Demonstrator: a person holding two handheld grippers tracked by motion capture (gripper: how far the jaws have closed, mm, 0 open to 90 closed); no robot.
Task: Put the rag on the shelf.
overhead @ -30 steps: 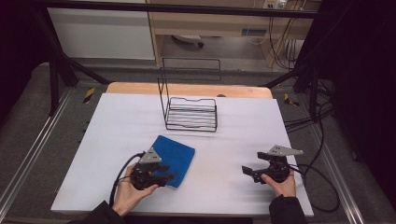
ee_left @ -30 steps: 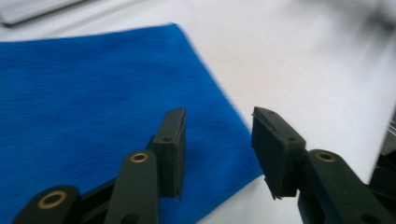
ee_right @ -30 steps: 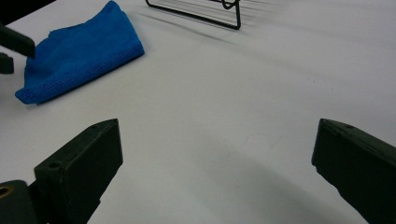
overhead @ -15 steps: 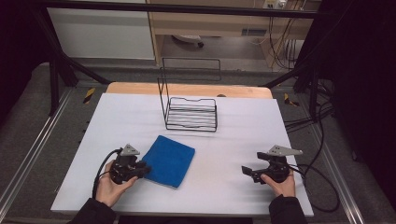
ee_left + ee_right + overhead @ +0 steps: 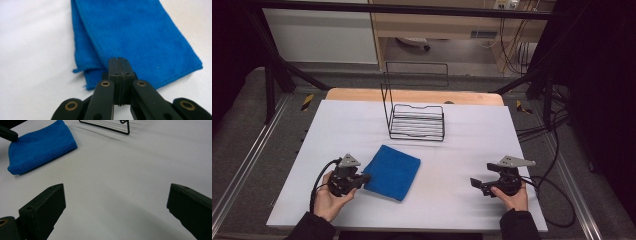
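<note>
A folded blue cloth (image 5: 392, 171) (image 5: 140, 37) (image 5: 40, 147) lies flat on the white table (image 5: 462, 150), left of centre. My left gripper (image 5: 365, 178) (image 5: 118, 60) rests on the table at the cloth's left edge, tips just reaching it. Its jaws have just been closing and are shut, pads pressed together with nothing seen between them. My right gripper (image 5: 475, 183) (image 5: 116, 188) sits at the right front of the table, pointing left toward the cloth. It is open wide and empty, a long hand's breadth from the cloth.
A black wire rack (image 5: 417, 122) (image 5: 110, 126) with a tall back frame stands behind the cloth at the table's middle. A wooden strip (image 5: 412, 96) borders the far edge. Cables trail off the right side.
My left gripper has drawn back leftward off the top of the cloth to its left edge, and its jaws have closed. The cloth and the right gripper have stayed put.
</note>
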